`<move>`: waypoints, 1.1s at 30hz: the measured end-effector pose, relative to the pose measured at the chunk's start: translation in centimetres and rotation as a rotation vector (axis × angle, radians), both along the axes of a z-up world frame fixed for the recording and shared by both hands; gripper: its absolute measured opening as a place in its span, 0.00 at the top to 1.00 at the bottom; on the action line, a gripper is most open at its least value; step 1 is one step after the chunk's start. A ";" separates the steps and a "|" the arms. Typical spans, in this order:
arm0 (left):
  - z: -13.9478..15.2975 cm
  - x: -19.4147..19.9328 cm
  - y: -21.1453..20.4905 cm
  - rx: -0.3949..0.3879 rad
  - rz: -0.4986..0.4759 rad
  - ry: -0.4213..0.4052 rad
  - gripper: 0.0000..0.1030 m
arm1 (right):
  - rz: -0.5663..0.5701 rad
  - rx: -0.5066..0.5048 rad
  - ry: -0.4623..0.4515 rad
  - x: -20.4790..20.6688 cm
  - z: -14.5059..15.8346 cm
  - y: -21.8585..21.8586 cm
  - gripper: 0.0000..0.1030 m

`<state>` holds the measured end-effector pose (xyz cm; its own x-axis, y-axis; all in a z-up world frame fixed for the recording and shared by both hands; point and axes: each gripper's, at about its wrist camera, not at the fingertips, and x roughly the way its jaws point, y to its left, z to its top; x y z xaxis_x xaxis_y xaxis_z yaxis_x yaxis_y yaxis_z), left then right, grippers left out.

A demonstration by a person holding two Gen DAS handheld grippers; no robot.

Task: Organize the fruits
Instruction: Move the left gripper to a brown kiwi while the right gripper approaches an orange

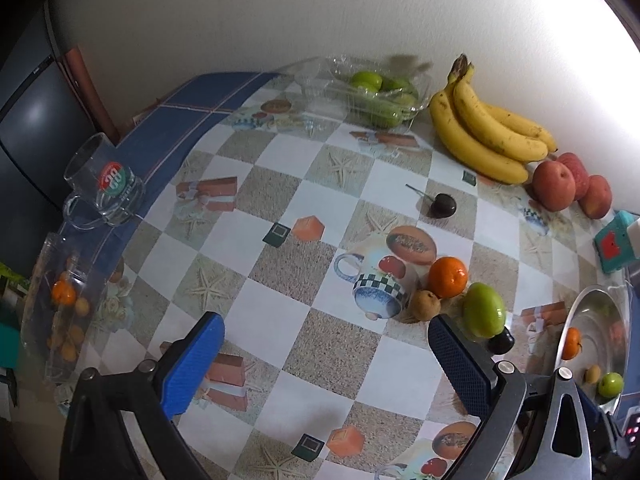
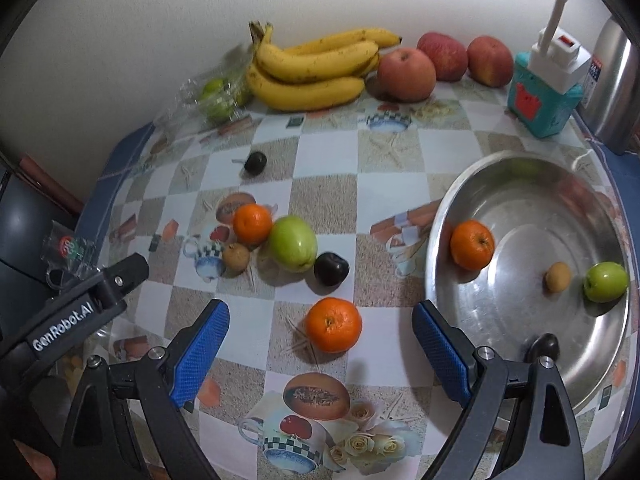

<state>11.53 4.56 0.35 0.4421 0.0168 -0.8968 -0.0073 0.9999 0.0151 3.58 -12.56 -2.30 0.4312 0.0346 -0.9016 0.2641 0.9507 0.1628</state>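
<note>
White wall backs a table (image 2: 328, 184) under a checkered printed cloth. "GenRobot.AI" reads on the left gripper's arm in the right wrist view; a glass mug (image 1: 105, 182) at the far left bears a red-green "38" badge. The nearest mandarin (image 2: 333, 324), bright orange with a dimpled stem end, lies on the cloth between and just ahead of the right gripper (image 2: 320, 352), whose blue-padded jaws stand wide apart, empty. Right of it, a steel bowl (image 2: 520, 184) holds another mandarin (image 2: 472, 245), a small brown fruit (image 2: 557, 277) and a green fruit (image 2: 605, 282). The left gripper (image 1: 326, 356) is likewise spread and empty; a green fruit (image 1: 484, 310) lies just beyond its right finger. Bananas (image 2: 312, 66) and apples (image 2: 406, 74) lie along the far wall.
</note>
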 end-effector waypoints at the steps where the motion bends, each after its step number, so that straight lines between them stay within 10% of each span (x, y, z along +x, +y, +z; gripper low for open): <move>1: -0.3 0.2 0.1 0.000 0.002 0.008 0.00 | 0.004 0.002 0.009 0.1 -0.4 0.1 0.10; 24: -4.9 3.6 -3.6 -0.033 -0.203 0.080 0.01 | 0.004 0.020 0.085 1.3 -4.4 -0.1 0.26; 33: -5.5 3.8 -5.4 -0.052 -0.281 0.077 0.29 | -0.021 0.028 0.097 1.3 -5.0 -0.8 0.40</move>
<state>15.37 -0.80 -5.12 0.3534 -0.1432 -0.9245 0.2687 0.9621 -0.0463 4.92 -13.32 -7.34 0.3426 0.0518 -0.9380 0.2999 0.9402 0.1614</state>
